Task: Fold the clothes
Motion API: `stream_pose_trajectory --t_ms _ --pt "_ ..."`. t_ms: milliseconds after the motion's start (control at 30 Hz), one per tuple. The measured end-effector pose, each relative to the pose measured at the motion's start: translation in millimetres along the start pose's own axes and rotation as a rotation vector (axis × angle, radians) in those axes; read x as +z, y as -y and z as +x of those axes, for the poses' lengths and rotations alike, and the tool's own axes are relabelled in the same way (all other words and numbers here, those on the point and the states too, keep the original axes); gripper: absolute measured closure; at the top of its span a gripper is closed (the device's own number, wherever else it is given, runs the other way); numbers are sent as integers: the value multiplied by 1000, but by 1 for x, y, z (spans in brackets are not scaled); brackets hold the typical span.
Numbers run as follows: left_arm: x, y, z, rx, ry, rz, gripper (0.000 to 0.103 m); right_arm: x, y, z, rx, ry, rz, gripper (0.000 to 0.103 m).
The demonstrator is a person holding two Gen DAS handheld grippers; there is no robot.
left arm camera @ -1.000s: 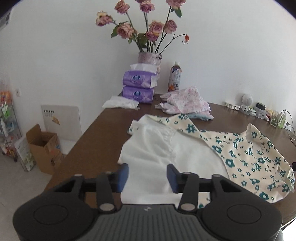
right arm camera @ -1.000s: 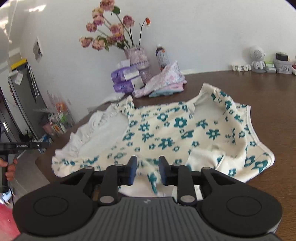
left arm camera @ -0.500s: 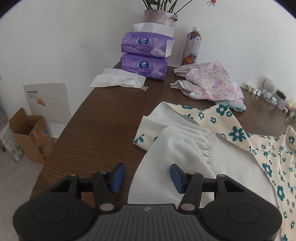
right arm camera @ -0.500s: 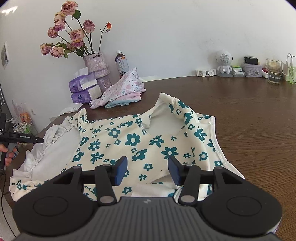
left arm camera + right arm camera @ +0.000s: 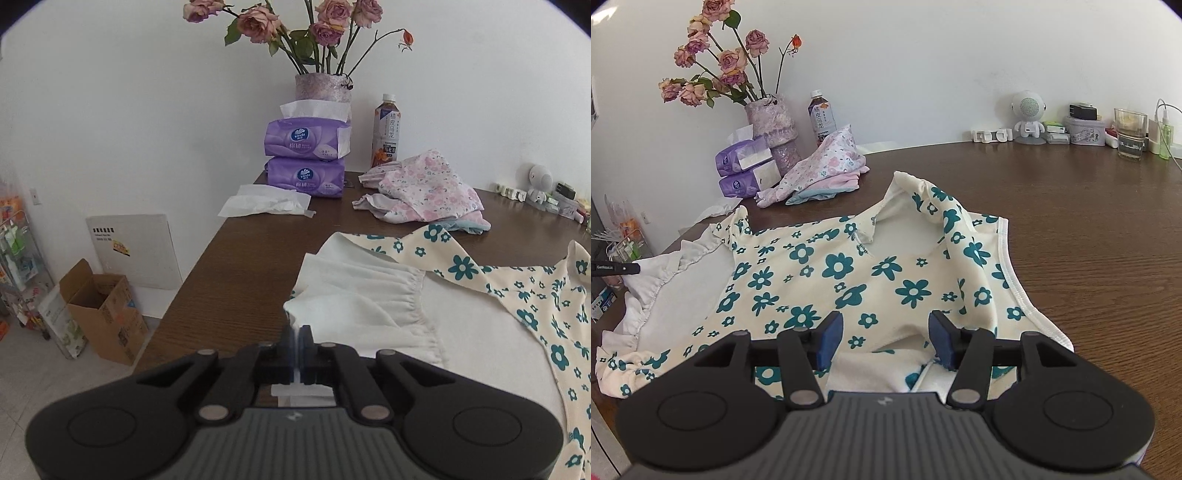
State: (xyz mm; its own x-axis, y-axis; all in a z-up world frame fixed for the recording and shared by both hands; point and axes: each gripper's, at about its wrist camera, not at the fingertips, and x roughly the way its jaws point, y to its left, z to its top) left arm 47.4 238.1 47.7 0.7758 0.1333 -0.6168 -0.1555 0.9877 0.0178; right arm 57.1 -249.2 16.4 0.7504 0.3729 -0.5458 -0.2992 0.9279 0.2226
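The brown tabletop is covered at its near end by a cream dress with teal flowers, spread flat with its white lining turned out toward the left edge. A folded pink floral garment is seen beyond it, near the tissue packs. The lining's corner is pinched in the closed left tool. The right tool is opening over the dress, nothing pressed by its pads.

Bright, soft, even daylight, faint shadows, sharp centre, strong fisheye curvature, dark vignetted corners.
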Motion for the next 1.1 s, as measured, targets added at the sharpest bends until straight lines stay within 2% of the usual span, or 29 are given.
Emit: stream_pose_trajectory --t_ms 67,133,200,267,333,367,500,567,700,800,867,933,1067,1100 --pt "-5 -1 -1 13 -9 -23 92 -1 2 -1 2 3 5 51" --pt "-10 -3 -2 28 -15 -50 73 -3 2 -3 8 5 10 51" --pt "-10 -4 -13 17 26 -75 60 -4 3 -7 13 13 13 51" --pt "-10 2 -26 -16 64 -62 58 -4 4 -15 13 31 15 51" --pt "-10 13 -37 -69 82 -16 49 -4 6 -24 3 51 18 47" --pt "-11 19 -42 -102 78 10 49 -4 7 -29 -4 61 20 47" --pt "-22 38 -56 -273 20 105 49 -8 12 -42 -3 79 44 46" --pt "-30 42 -64 -327 -11 148 49 -10 10 -45 17 77 42 46" --pt "-45 41 -80 -343 -40 243 50 -12 -7 -42 62 62 -13 46" --pt "-58 35 -88 -349 -69 297 65 -11 -31 -33 162 35 -77 47" --pt "-66 34 -86 -353 -101 327 75 -8 -59 -18 267 -1 -139 48" --pt "-73 34 -83 -352 -127 355 92 -5 -90 -1 363 -45 -210 60" --pt "-80 33 -78 -362 -133 386 90 -2 -155 32 504 -140 -366 74" --pt "-79 32 -77 -365 -132 395 84 -3 -169 39 525 -162 -404 76"
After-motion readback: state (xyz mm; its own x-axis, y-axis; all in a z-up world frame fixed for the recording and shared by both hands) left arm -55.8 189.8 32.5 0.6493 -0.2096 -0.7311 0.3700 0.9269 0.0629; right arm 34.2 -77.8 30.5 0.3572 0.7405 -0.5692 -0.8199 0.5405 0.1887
